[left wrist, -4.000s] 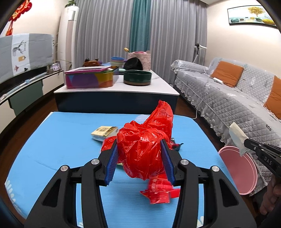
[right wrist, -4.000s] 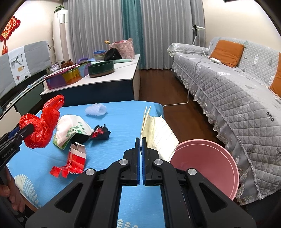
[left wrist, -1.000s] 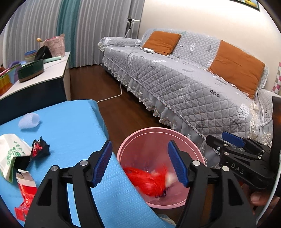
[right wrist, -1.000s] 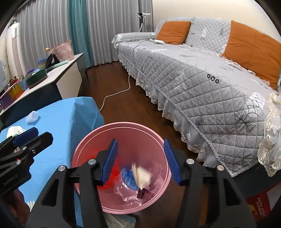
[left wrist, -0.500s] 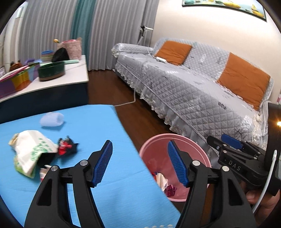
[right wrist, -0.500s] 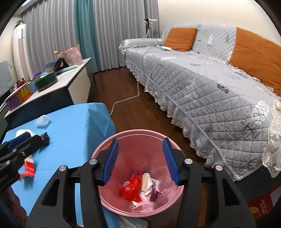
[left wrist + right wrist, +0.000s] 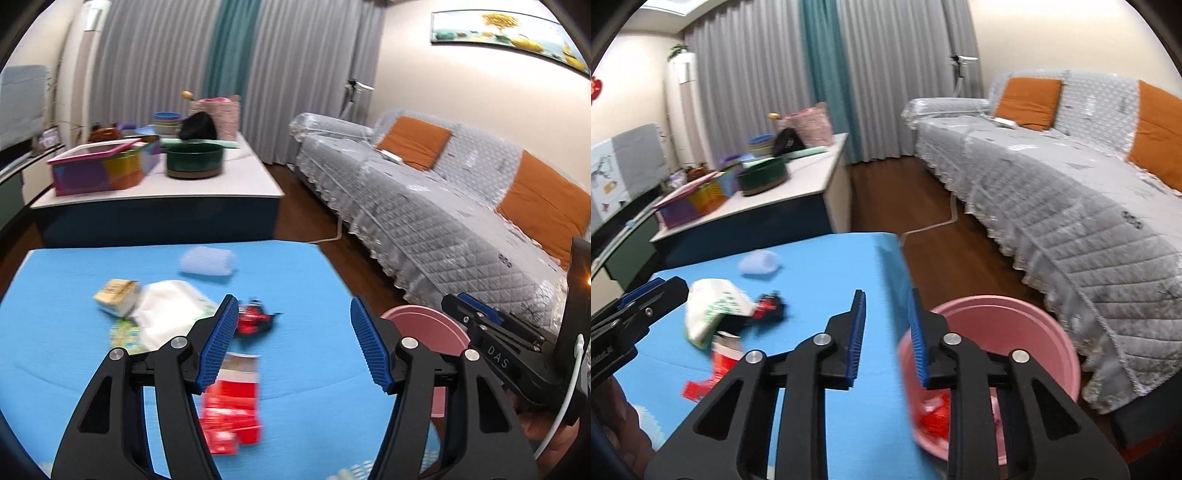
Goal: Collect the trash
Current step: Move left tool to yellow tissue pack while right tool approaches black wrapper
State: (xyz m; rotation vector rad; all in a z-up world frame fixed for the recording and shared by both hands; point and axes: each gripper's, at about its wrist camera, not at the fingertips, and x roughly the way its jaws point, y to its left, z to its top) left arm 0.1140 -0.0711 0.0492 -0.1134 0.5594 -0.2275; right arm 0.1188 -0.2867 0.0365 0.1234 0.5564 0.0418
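Your left gripper [image 7: 291, 343] hangs over the blue worktop [image 7: 66, 295] with its fingers [image 7: 218, 343] spread wide and nothing between them. Your right gripper [image 7: 884, 339] has just been narrowing; its fingers [image 7: 857, 336] stand a little apart, nothing between them, over the worktop's edge beside the pink bin [image 7: 1027, 328].

In the left wrist view the trash left on the worktop is blurred. A red carton [image 7: 231, 406] lies low at 6 o'clock, partly behind the left finger. A small red and black wrapper [image 7: 255, 319] sits just beyond it, between the fingertips. A white bag with green print [image 7: 170, 306] lies at 10 o'clock, touching a tan box [image 7: 116, 295]. A pale blue wad [image 7: 207, 261] sits apart at 12 o'clock.

The bin stands on the floor off the worktop's edge, at 3 o'clock, in front of the grey sofa [image 7: 1052, 184]. Red plastic [image 7: 934, 413] shows inside it.
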